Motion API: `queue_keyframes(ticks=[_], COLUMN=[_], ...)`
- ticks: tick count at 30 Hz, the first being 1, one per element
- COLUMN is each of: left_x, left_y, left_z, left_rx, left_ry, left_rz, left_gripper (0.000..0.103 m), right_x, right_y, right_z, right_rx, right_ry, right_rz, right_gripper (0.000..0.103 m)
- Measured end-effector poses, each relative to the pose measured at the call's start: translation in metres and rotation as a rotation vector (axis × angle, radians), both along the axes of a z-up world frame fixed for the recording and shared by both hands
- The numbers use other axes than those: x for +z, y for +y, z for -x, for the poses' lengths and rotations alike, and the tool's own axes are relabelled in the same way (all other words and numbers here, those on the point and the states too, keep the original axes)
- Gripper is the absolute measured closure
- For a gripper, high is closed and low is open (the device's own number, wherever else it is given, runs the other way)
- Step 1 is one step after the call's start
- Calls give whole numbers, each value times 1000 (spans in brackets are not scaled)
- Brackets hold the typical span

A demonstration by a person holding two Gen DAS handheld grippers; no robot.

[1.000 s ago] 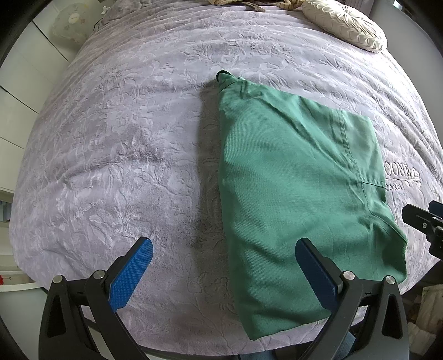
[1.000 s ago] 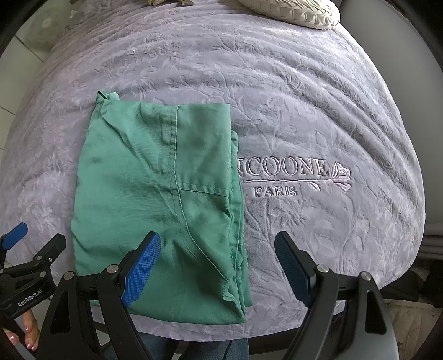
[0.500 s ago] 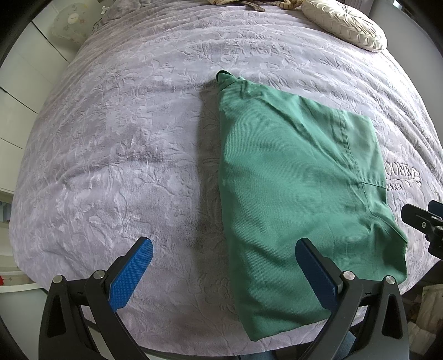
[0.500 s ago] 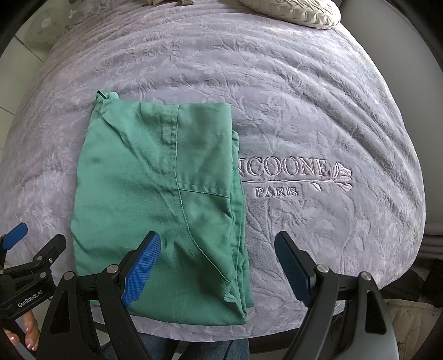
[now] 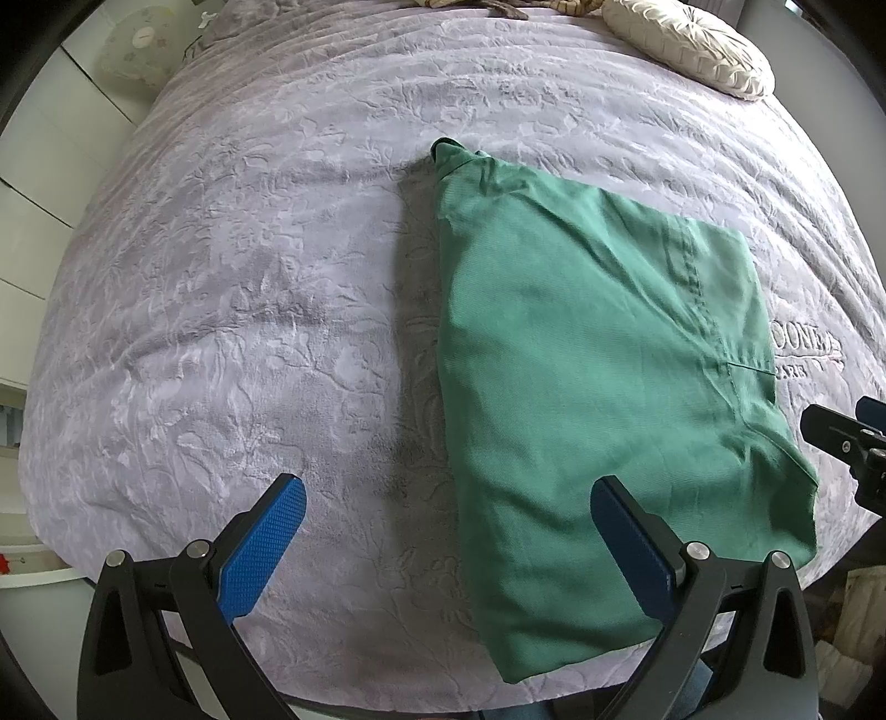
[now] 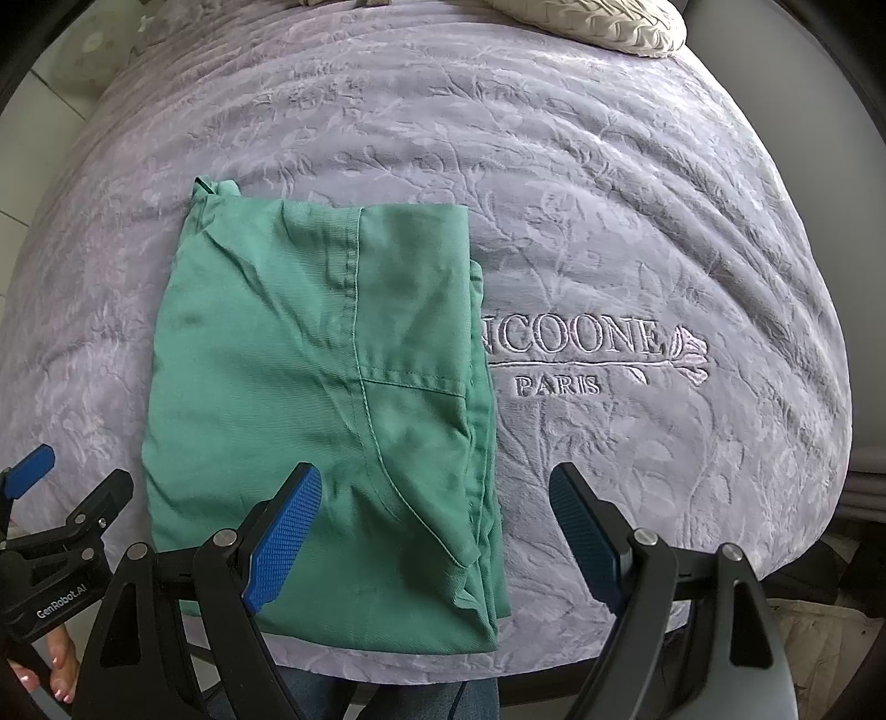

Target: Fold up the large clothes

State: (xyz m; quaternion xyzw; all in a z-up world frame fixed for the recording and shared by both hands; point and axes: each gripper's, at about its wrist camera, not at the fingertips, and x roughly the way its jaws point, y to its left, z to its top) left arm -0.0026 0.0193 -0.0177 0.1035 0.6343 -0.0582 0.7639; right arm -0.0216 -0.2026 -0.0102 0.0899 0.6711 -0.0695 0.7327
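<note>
A green garment (image 5: 587, 387) (image 6: 321, 399) lies folded into a flat rectangle on the lilac bedspread (image 5: 249, 310) (image 6: 637, 221), reaching the bed's near edge. My left gripper (image 5: 448, 498) hovers above its near left edge, jaws wide open, nothing between the blue pads. My right gripper (image 6: 437, 487) hangs over the garment's near right corner, also open and empty. Each gripper shows at the side of the other's view: the right gripper (image 5: 841, 443) and the left gripper (image 6: 50, 515).
Embroidered lettering (image 6: 576, 349) sits on the bedspread right of the garment. A cream round cushion (image 5: 692, 50) (image 6: 598, 22) lies at the far end. A person's fingers (image 6: 55, 664) and jeans (image 6: 354, 687) show at the near edge. A white wall panel (image 5: 33, 183) stands left.
</note>
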Motion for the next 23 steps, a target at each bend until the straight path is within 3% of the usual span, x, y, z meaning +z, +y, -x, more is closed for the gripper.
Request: queue_keyframes(ticks=[23], left_x=[0], left_y=[1], left_z=[-6], left_rx=[-19], left_ry=[-14], left_rz=[0], left_gripper=[0], right_x=[-4], right_y=[0], right_z=[-3], right_rx=[17], right_ry=[21], right_rz=[-2], right_gripper=[16])
